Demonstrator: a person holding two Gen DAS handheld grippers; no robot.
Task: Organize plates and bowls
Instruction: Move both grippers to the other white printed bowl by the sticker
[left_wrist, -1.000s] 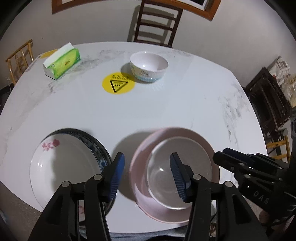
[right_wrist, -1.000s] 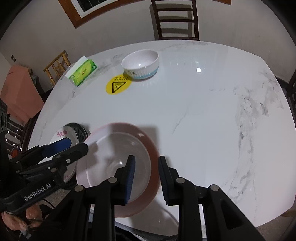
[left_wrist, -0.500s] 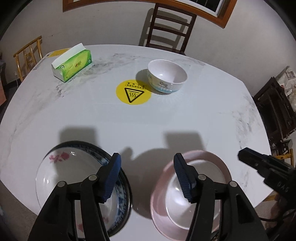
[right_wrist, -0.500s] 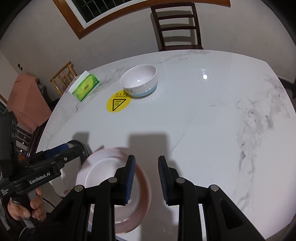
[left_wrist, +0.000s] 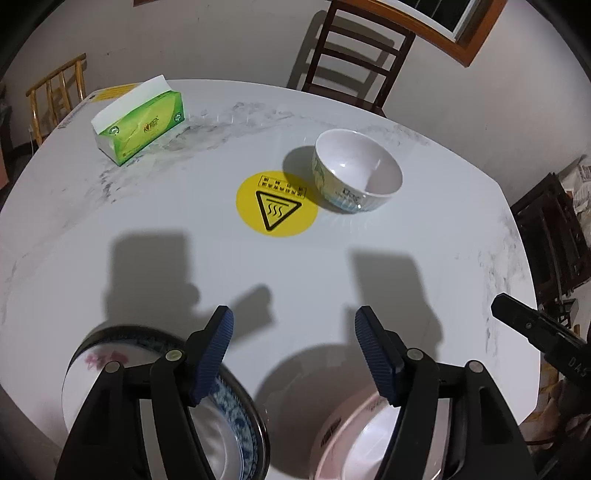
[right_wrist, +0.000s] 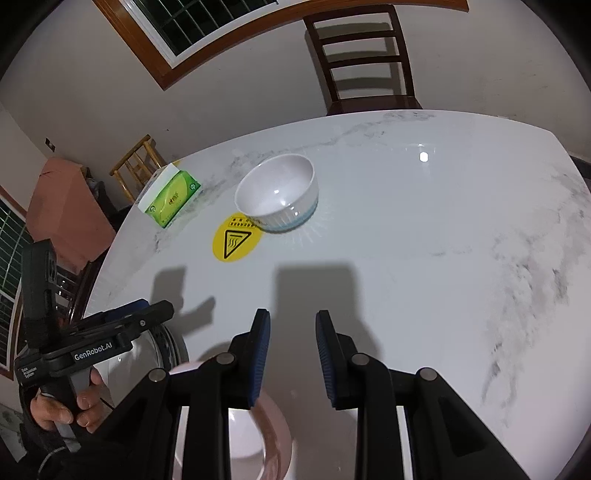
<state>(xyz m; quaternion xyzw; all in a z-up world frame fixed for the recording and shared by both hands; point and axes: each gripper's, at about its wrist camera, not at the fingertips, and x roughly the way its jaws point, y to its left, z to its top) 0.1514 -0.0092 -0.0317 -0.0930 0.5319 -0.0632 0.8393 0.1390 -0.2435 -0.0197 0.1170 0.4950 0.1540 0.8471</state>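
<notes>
A white bowl stands upright near the middle of the white marble table. At the near edge a white flowered plate lies on a blue-patterned plate, left. A clear dish sits in a pink plate, right. My left gripper is open and empty, raised above and between the two plate stacks. My right gripper is open and empty, above the pink plate's far edge.
A green tissue box lies at the far left. A yellow warning sticker sits next to the bowl. A dark wooden chair stands behind the table, and a bamboo chair at the left.
Both grippers have pulled back and risen away from the plates. The plates now sit low in both views and the bowl looks closer. Both stay open and empty.
</notes>
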